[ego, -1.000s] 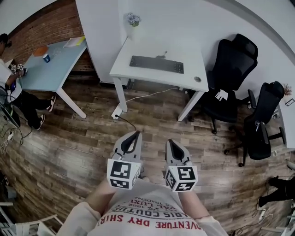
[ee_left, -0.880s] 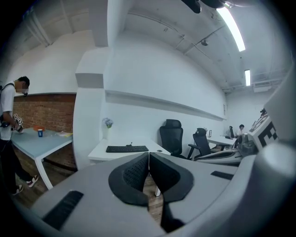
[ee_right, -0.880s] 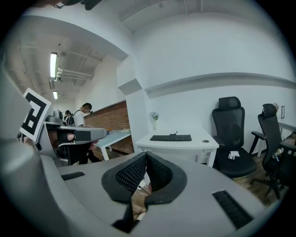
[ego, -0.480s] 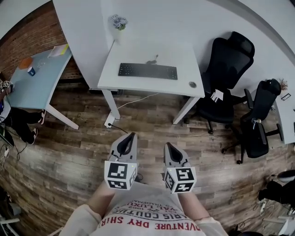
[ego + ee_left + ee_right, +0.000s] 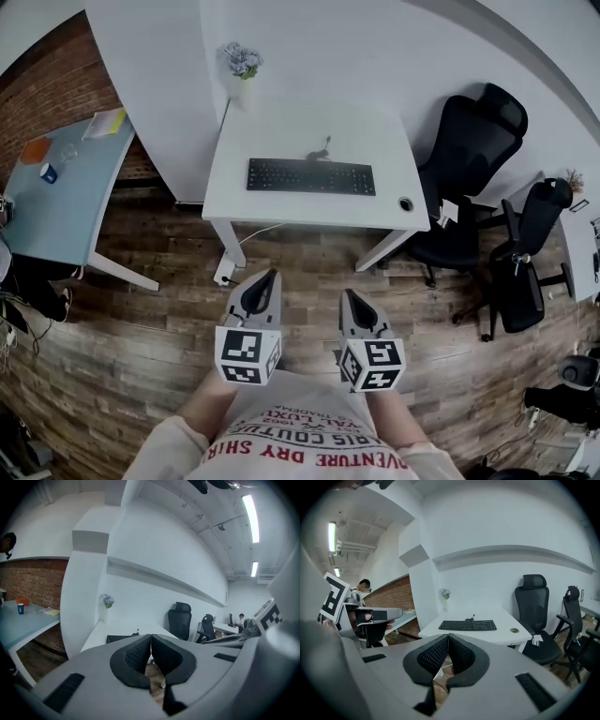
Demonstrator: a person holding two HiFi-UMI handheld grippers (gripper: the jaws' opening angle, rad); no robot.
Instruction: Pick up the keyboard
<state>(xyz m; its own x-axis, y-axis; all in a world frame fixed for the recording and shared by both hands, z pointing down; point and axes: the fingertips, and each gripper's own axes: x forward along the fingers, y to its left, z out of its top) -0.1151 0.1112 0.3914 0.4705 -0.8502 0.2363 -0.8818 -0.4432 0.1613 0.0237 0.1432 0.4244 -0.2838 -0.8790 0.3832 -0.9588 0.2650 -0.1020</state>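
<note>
Keyboard (image 5: 311, 176) lies flat on white desk (image 5: 281, 131), well ahead of both grippers, long axis crosswise to them. Left gripper (image 5: 271, 275): jaws pressed together, empty. Right gripper (image 5: 348, 293): same. Neither clearly nearer. Judgement: close the gap first, then open jaws.

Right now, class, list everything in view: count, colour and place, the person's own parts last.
desk: one, white, against the wall
keyboard: one, black, on the desk
flowers: one bunch, pale, desk's far left corner
chairs: two, black, right of the desk
table: one, light blue, far left
cup: one, blue and white, on the table
floor: one, brown wood, underfoot
left tongs: one, grey, above the floor, shut, empty
right tongs: one, grey, above the floor, shut, empty
</note>
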